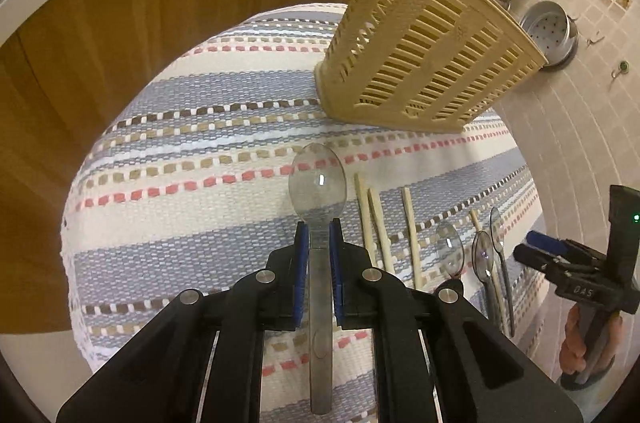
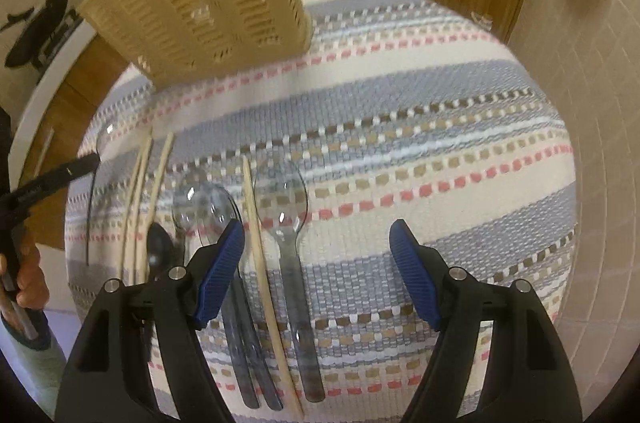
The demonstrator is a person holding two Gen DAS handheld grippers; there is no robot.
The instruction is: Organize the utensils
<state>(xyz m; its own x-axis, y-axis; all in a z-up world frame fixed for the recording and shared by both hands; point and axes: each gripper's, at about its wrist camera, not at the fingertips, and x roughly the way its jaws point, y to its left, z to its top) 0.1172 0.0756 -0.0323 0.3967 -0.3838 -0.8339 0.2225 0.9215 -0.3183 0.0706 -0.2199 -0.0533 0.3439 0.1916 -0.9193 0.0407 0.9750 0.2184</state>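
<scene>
Clamped between the blue pads of the left gripper (image 1: 319,235), a clear plastic spoon (image 1: 318,183) sits bowl-forward over the striped woven cloth (image 1: 192,191); toward the cloth's far edge stands a beige slotted utensil basket (image 1: 420,63). Right of the wooden chopsticks (image 2: 140,203), the right gripper (image 2: 318,243) hangs jaws apart and empty above another clear spoon (image 2: 286,219) lying beside a single chopstick (image 2: 256,243).

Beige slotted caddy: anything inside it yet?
Through the slots of the beige slotted caddy nothing shows; its open top faces away, so the interior is mostly hidden. It stands on the striped mat.
</scene>
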